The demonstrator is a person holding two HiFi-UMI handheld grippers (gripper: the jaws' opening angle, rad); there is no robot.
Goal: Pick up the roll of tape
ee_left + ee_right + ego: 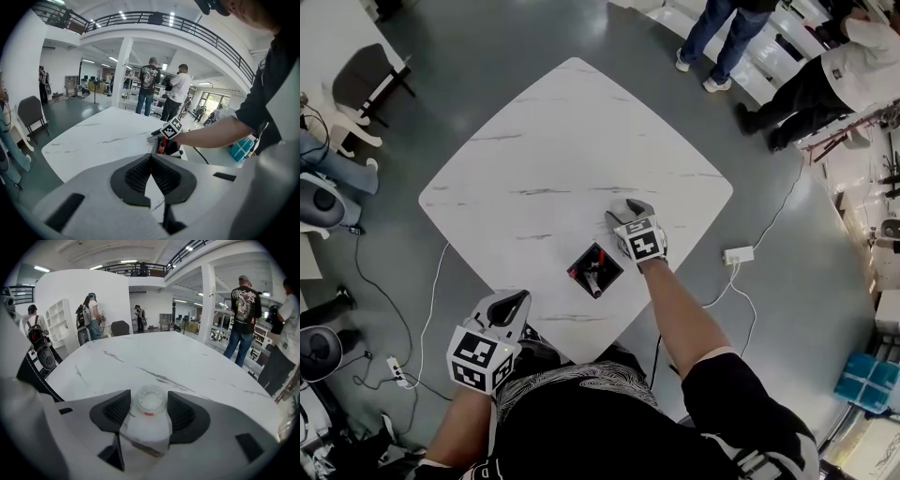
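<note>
Head view: table (553,150) is white with grey veining and seen corner-on over a grey floor.

- Right gripper (623,211) is over the top, right of centre and inside both right-hand edges.
- Left gripper (520,298) has its tips about at the near-left edge, well apart from the right one.
- Black box (593,265) holding red-handled items stands near the near corner, just beside the right gripper on its near-left side.
- A broad run of marble lies beyond the right gripper toward the far corner.
- On the floor, a power strip (738,254) and its cables lie off the right corner. People (727,37) stand past the far-right edge, and a chair (370,70) is at far left.

Right gripper view: roll of tape (150,401) lies flat on the table, hole up, between the spread jaws near their tips. It is whitish and translucent, with a small red mark on its near side. The pads flank it closely (contact not discernible), with no squeeze showing.

Left gripper view: jaws closed tip to tip, nothing between them.
</note>
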